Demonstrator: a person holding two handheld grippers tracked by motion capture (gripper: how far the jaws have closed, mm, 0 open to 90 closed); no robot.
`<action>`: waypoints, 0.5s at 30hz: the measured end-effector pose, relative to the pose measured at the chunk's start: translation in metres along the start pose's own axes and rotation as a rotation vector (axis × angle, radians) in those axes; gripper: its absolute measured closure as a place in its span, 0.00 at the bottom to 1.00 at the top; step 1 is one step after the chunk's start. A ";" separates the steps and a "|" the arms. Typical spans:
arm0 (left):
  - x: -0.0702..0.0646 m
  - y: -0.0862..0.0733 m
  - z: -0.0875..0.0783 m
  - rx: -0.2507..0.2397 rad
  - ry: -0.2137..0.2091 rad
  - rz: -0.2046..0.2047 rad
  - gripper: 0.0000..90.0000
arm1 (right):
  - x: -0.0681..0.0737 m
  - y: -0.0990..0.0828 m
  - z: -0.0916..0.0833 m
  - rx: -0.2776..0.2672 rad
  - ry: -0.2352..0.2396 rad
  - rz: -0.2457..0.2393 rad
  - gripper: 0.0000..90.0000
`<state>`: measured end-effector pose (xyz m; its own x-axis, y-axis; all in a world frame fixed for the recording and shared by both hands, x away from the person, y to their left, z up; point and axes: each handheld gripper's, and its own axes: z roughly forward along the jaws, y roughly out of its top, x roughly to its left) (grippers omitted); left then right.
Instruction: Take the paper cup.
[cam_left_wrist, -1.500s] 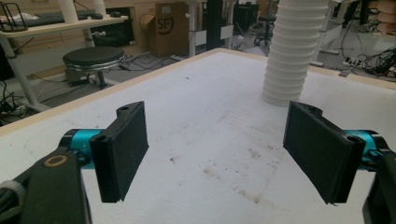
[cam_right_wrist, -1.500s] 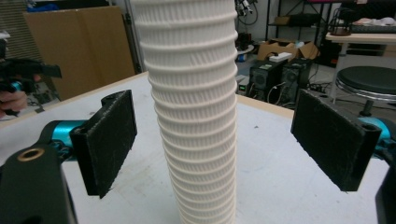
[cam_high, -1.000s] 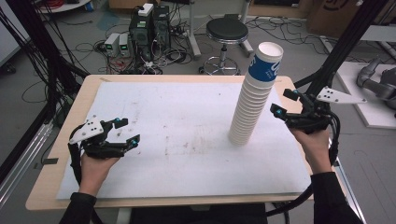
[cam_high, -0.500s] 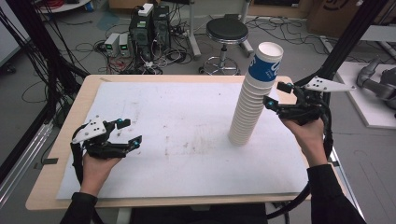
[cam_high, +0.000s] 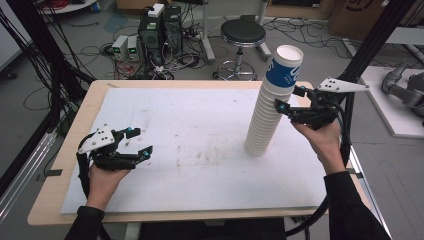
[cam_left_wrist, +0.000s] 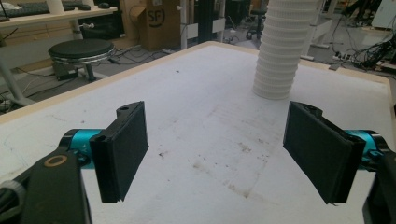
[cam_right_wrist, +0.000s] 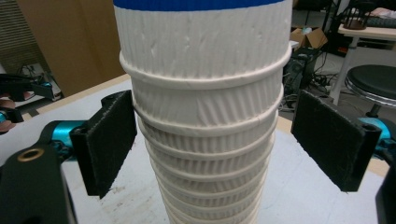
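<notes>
Right tongs (cam_right_wrist: 212, 140) astride cup stack (cam_right_wrist: 205, 116), pads apart

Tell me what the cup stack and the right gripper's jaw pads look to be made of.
Cup stack: likely paper, matte white, with ribbed embossed walls and rolled rims; the top cup has a blue printed band.
Right gripper pads: seemingly black foam or rubber, dull and finely textured.

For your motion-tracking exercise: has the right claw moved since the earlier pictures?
Yes. The right claw has moved up and in toward the cup stack, now straddling it near the top.
</notes>
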<state>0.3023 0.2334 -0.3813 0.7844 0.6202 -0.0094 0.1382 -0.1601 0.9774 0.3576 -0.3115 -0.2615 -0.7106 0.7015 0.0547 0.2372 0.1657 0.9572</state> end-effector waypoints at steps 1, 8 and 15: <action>0.000 0.000 0.000 0.000 0.000 0.000 0.24 | 0.000 0.000 0.001 0.001 -0.001 -0.002 0.16; -0.001 -0.001 0.001 0.004 -0.004 -0.002 0.24 | 0.001 0.002 0.006 0.003 0.005 -0.009 0.15; -0.001 -0.001 0.001 0.005 -0.008 -0.001 0.24 | 0.002 0.005 0.010 0.006 0.009 -0.007 0.15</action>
<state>0.3022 0.2322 -0.3827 0.7889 0.6144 -0.0121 0.1419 -0.1630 0.9764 0.3640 -0.3024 -0.2599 -0.7184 0.6938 0.0509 0.2363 0.1746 0.9559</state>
